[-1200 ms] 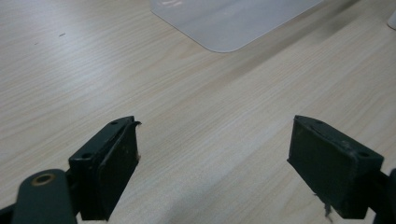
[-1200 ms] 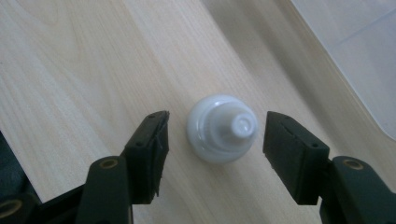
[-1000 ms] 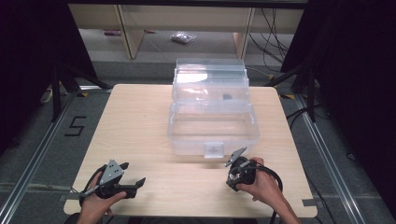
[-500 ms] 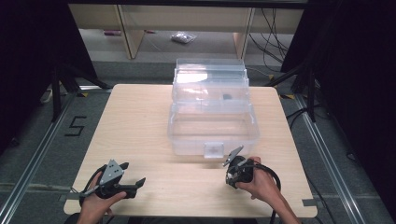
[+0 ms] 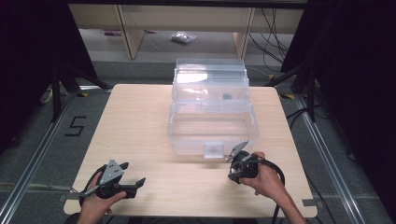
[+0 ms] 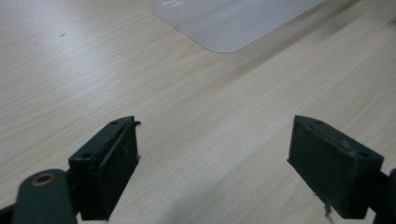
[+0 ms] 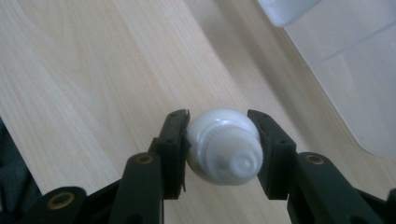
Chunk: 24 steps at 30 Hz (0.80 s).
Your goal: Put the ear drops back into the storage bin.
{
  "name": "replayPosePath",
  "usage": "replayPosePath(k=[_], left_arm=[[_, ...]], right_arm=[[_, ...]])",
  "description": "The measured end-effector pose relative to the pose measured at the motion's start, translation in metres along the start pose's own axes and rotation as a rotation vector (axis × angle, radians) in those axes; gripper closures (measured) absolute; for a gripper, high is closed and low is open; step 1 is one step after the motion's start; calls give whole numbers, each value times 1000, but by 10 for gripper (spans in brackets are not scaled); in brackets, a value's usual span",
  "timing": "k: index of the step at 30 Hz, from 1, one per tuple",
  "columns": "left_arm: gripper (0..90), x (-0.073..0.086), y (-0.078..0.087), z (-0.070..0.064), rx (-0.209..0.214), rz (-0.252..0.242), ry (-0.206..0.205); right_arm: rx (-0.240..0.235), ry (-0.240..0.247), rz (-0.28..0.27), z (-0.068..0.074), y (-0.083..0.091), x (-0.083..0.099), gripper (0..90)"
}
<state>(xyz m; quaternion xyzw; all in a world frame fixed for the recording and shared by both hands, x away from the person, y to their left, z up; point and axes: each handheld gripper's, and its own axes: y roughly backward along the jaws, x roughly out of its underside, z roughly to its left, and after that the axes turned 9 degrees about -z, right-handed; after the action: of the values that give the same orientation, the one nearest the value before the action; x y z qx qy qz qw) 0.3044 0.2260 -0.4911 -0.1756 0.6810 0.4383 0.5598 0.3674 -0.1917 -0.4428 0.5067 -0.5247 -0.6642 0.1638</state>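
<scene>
White cap-like piece (image 7: pixel 224 147), round and ribbed with a small nozzle at its middle, sits clamped between the jaws of the right tool (image 7: pixel 223 142) in the right gripper view, held just above the desk (image 7: pixel 93 70). A corner of the clear plastic box (image 7: pixel 355 84) lies near it, to the upper right, not touching.

From the high view, the right tool (image 5: pixel 243 164) is gripped in the person's right hand (image 5: pixel 264 179), just in front of the box's (image 5: pixel 212 114) front right corner, with its grey plate tilted up toward the box. Its cable loops back beside the wrist. The left tool (image 5: pixel 122 181) lies low over the desk (image 5: pixel 135 121), well apart from the box toward the near left corner, held in the left hand (image 5: pixel 95 203) with the forearm coming in from the bottom edge. The box stands at the middle of the desk's far half, a two-tier clear container; a small dark thing (image 5: pixel 227 97) shows inside the upper tier, too small to tell. Grey floor surrounds the desk, with a "5" marked on it left of the box, and shelving behind.

In the left gripper view, the left tool (image 6: pixel 212 154) stands wide with nothing between its jaws, bare wood grain (image 6: pixel 210 107) beneath. A rounded corner of the box (image 6: pixel 229 23) lies ahead of it, apart from the jaws.
</scene>
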Motion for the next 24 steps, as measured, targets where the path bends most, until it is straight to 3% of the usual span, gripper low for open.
replayPosePath(k=[24], left_arm=[[154, 0, 0, 1, -1, 4, -2]], right_arm=[[-31, 11, 5, -20, 32, -25, 601]])
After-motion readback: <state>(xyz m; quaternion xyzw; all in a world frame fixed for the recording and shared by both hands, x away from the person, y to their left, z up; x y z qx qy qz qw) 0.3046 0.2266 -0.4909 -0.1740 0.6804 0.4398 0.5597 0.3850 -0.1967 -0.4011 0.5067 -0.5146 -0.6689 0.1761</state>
